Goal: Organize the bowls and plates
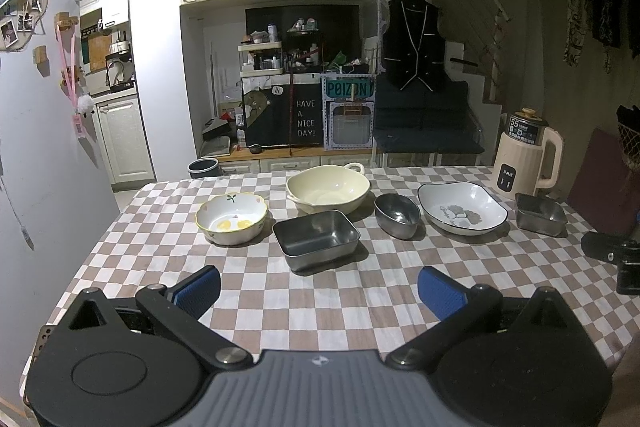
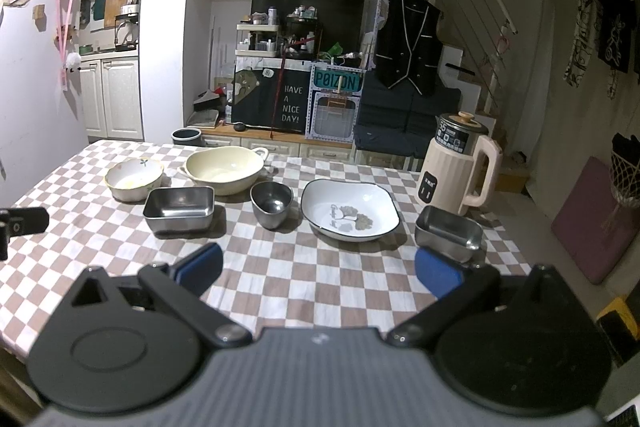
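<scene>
On the checked tablecloth (image 1: 312, 291) stand a small flowered bowl (image 1: 231, 219), a large cream bowl with handles (image 1: 328, 189), a rectangular steel tray (image 1: 316, 239), a round steel bowl (image 1: 397, 215), a white dish with a leaf print (image 1: 462, 207) and a small steel tray (image 1: 540, 214). My left gripper (image 1: 320, 291) is open and empty, in front of the rectangular tray. My right gripper (image 2: 318, 269) is open and empty; its right pad (image 2: 438, 273) is just in front of the small steel tray (image 2: 448, 231). The white dish (image 2: 350, 209) and round steel bowl (image 2: 272, 203) lie ahead.
A cream electric kettle (image 2: 456, 167) stands at the table's far right corner, behind the small tray. The other gripper's black body shows at the right edge (image 1: 616, 255) and at the left edge (image 2: 20, 223). A purple cushion (image 2: 592, 219) lies beyond the table's right edge.
</scene>
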Demonstrator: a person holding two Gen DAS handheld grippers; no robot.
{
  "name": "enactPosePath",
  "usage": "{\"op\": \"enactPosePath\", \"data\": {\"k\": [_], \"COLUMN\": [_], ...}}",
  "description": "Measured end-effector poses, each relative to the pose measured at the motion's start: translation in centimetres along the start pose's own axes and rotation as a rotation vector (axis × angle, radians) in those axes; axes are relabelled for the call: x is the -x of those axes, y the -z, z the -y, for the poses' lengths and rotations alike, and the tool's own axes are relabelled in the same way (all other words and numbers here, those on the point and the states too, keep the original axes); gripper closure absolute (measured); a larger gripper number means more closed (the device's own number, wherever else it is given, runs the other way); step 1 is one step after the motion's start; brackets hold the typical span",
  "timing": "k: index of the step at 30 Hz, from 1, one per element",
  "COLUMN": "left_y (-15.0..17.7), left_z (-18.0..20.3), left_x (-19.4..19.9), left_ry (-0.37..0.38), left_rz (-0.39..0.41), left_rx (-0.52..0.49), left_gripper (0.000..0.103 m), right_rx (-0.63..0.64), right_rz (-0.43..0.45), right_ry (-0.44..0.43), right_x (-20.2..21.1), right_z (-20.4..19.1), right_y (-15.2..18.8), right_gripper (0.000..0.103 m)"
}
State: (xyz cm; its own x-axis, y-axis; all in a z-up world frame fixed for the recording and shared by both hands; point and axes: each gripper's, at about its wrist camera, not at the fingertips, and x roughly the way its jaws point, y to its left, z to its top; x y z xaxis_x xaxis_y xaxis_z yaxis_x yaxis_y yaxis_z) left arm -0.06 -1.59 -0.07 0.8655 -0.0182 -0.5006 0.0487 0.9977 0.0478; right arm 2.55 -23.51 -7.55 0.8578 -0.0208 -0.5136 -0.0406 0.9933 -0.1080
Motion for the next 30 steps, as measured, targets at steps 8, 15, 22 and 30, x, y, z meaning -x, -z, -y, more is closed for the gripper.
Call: {"op": "enactPosePath", "data": {"k": [8,15,22,30], "left_y": [-0.01,-0.02,-0.02,-0.01], "left_z": [-0.01,-0.06,0.02,-0.14], "left_x": [0.0,0.0,0.0,0.01], "left_ry": [0.001,0.002,0.003,0.003], "left_rz": [0.0,0.0,0.0,0.0], "left_rx": [0.002,0.003,0.004,0.006], "left_gripper": [0.0,0.0,0.0,0.0], "right_rx": [0.001,0.002,0.002,0.003], "right_rz": [0.0,0.0,0.0,0.0], "right_ry": [0.0,0.001,0.002,0.002], "right_x": [-0.13,-0.12,-0.15,-0.12], "right_z": [0.05,0.03,0.04,0.02], "right_y": [0.08,0.06,0.07,0.05], "right_gripper": [0.0,0.0,0.0,0.0]}}
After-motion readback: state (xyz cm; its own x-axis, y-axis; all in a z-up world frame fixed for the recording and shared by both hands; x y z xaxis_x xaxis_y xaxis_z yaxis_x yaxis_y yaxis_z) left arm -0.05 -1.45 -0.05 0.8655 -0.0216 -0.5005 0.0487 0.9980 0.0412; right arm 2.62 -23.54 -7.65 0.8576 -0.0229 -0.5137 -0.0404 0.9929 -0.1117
